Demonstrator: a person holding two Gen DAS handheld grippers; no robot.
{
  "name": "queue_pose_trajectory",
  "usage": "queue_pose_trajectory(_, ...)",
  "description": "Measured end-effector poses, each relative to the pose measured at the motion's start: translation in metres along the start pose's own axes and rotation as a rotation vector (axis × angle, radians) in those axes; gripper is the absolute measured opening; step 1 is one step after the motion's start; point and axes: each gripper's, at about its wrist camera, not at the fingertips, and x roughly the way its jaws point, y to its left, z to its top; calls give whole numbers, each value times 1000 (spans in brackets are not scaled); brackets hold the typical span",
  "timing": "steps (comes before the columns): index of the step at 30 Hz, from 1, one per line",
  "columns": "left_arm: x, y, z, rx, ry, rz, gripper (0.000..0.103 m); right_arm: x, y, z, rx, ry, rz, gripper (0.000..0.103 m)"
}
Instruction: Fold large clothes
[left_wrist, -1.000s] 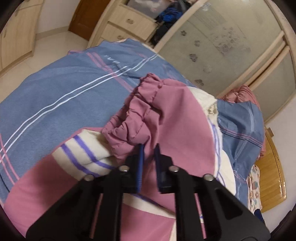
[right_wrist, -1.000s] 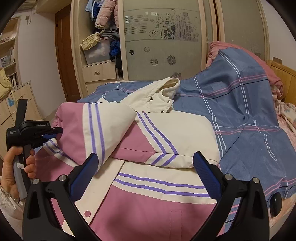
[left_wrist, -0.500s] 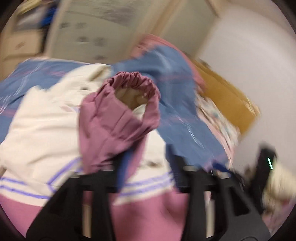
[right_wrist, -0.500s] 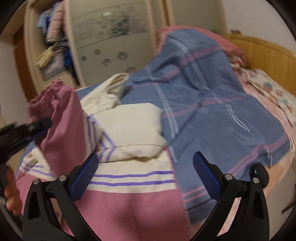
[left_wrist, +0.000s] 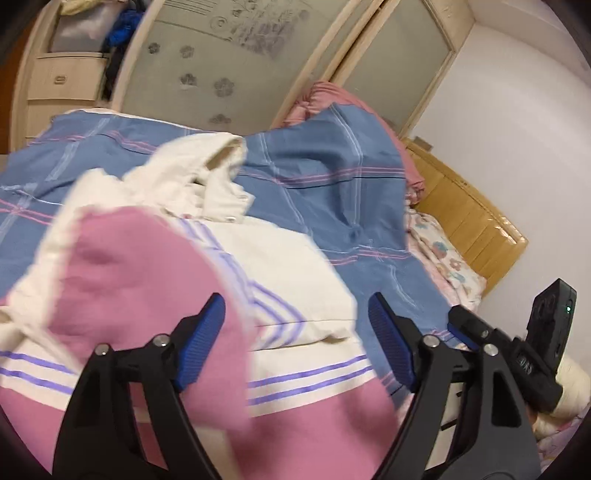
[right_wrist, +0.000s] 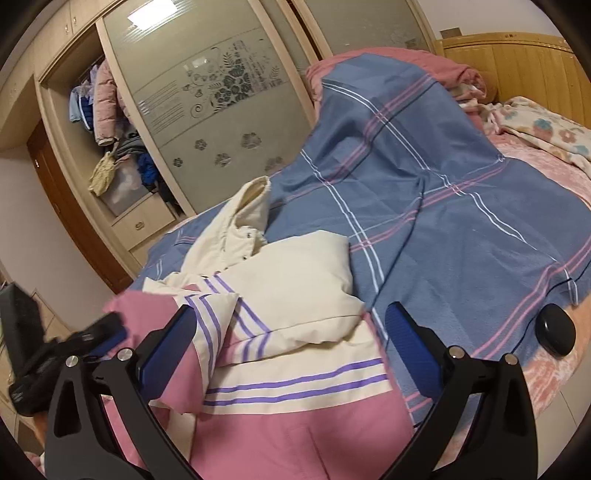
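the pink and cream jacket (right_wrist: 280, 354) lies on a blue checked sheet (right_wrist: 424, 206), wardrobe (right_wrist: 207, 96) behind. both the left tongs (left_wrist: 295, 339) and right tongs (right_wrist: 288, 347) gape wide, gripping nothing. the near sleeve (left_wrist: 147, 280) is blurred.

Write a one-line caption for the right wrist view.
Open right gripper hovers over a pink-and-cream striped jacket with both sleeves folded in, lying on a blue plaid bedspread.

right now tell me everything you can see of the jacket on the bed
The jacket is puffy and padded-looking: pink body, cream upper part, purple stripes across the chest. It lies on the blue checked sheet, both sleeves folded over its front, cream hood pointing toward the wardrobe. Neither open claw holds it.
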Motion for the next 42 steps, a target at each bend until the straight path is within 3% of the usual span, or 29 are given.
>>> queue_pose_trajectory(1, -10, -12, -1, 37, -48, -26, 74, -2, 1, 0, -9, -4, -11, 102)
queue_pose_trajectory(2, -24, -19, -2, 71, -115, 5, 74, -5, -2, 0, -20, -10, -34, 102)
queue_pose_trajectory(4, -49, -15, -6, 67, -201, 149, 81, -7, -8, -2, -29, -8, -61, 102)
queue_pose_trajectory(5, -59, -4, -8, 29, -227, 220, 87, -7, -12, -3, -29, -4, -68, 102)
queue_pose_trajectory(7, -80, 43, -10, -144, -264, 376, 92, -6, -20, -6, -17, 7, -80, 102)
queue_pose_trajectory(8, -83, 65, -12, -228, -255, 411, 92, -4, -23, -8, -9, 15, -78, 102)
queue_pose_trajectory(9, -85, 95, -15, -345, -226, 400, 92, -2, -24, -10, -4, 23, -74, 102)
queue_pose_trajectory(12, -68, 155, -32, -598, -146, 241, 92, 5, -20, -17, 6, 61, -39, 102)
queue_pose_trajectory(14, -46, 160, -33, -631, -111, 177, 91, 5, -13, -19, -6, 72, -13, 102)
queue_pose_trajectory(15, -31, 149, -30, -607, -94, 109, 91, 3, -10, -20, -15, 69, -11, 102)
queue_pose_trajectory(17, -12, 117, -22, -513, -69, 35, 92, -2, -4, -18, -35, 51, -13, 102)
queue_pose_trajectory(18, 0, 86, -16, -408, -51, -3, 92, -4, -3, -17, -39, 42, -15, 102)
queue_pose_trajectory(21, 27, 1, -14, -83, 90, -236, 92, -10, -7, -12, -30, 12, -43, 102)
queue_pose_trajectory(22, 24, -17, -20, -5, 100, -250, 91, -12, -10, -10, -18, 3, -59, 102)
queue_pose_trajectory(24, 13, -28, -27, 80, 71, -126, 91, -13, -17, -9, 3, -7, -81, 102)
queue_pose_trajectory(26, 0, -3, -29, 26, 43, -49, 92, -8, -24, -9, 16, 4, -98, 102)
queue_pose_trajectory(30, -28, 104, -39, -345, 30, 138, 92, 19, -33, -13, 32, 76, -103, 102)
queue_pose_trajectory(32, -41, 153, -51, -535, 19, 192, 92, 39, -36, -18, 20, 128, -133, 102)
queue_pose_trajectory(36, -41, 202, -55, -721, 30, 241, 92, 86, -44, -37, 32, 300, -152, 102)
queue_pose_trajectory(38, -30, 211, -53, -759, 31, 248, 92, 99, -41, -44, 40, 346, -89, 91)
queue_pose_trajectory(40, -20, 217, -48, -746, 6, 274, 88, 112, -28, -46, -17, 369, -92, 67)
queue_pose_trajectory(41, -16, 219, -42, -737, -13, 283, 76, 118, -18, -46, -48, 366, -85, 62)
queue_pose_trajectory(42, -15, 223, -36, -730, -40, 296, 57, 123, -10, -44, -63, 362, -65, 54)
